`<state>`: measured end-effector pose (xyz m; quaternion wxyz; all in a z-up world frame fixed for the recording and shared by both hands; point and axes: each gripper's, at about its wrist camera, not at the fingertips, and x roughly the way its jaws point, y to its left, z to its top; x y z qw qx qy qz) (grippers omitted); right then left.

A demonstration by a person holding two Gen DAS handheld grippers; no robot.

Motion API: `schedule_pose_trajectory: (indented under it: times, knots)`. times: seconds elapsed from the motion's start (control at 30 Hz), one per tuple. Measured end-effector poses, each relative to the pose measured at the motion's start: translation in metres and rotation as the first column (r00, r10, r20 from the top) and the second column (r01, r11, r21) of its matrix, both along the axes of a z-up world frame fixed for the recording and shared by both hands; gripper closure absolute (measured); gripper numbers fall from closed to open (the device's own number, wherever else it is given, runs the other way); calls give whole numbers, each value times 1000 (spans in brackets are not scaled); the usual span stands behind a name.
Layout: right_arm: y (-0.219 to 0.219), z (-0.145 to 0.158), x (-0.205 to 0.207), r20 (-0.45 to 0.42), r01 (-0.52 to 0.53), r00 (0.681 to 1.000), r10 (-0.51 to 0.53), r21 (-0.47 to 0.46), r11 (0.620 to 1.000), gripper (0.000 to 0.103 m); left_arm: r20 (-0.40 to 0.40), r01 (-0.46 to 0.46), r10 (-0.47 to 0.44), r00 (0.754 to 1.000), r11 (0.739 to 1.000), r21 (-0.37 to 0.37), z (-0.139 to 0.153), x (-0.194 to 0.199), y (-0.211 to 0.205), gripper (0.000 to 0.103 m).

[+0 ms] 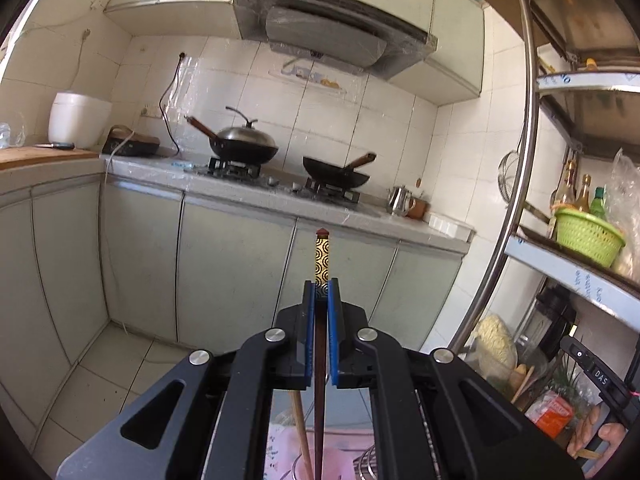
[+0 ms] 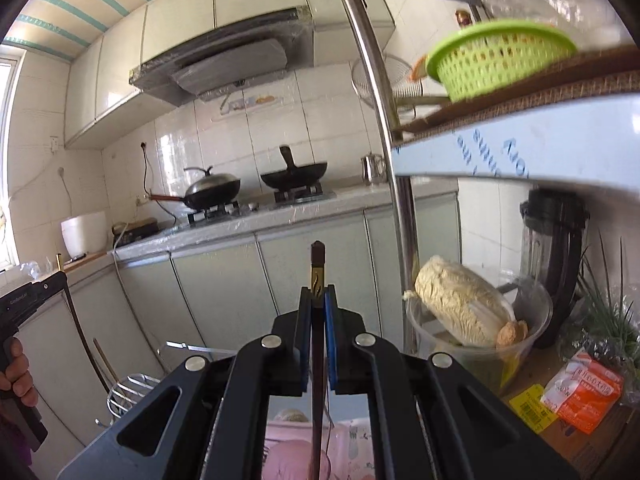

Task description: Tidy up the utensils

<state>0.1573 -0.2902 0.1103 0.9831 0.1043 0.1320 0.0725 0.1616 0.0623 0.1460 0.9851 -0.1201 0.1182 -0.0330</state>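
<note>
Bright daylight enters from the window (image 2: 6,160); tiles (image 1: 224,80) show glare, edges bend, basket (image 2: 500,56) blurs.

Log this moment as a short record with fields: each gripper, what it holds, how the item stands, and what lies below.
left gripper: shut on a dark chopstick with gold ring-pattern top
right gripper: shut on a dark chopstick with gold flame-mark band
orientation: both chopsticks upright, decorated ends above the pads
below left gripper: a lighter wooden stick and a metal rack over pink cloth
background: two woks on the stove, lidded one and open one
shelf: green basket
</note>
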Motion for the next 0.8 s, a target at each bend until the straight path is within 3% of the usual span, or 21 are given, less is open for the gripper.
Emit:
schedule_pose_trajectory:
  times: [0.37, 0.67, 0.8]
  knots:
    - [0, -48, 19, -163, -33, 986, 40, 47, 998, 97, -146, 37, -34, 989, 999, 20, -58, 8, -6, 98]
    - [4, -57, 18, -221, -63, 973, 71, 40, 997, 95, -208, 53, -56, 977, 998, -18, -74, 4, -2, 97]
    - [0, -57, 12, -222, -74, 971, 87, 66, 995, 74, -200, 47, -56, 978, 998, -47, -69, -1, 5, 87]
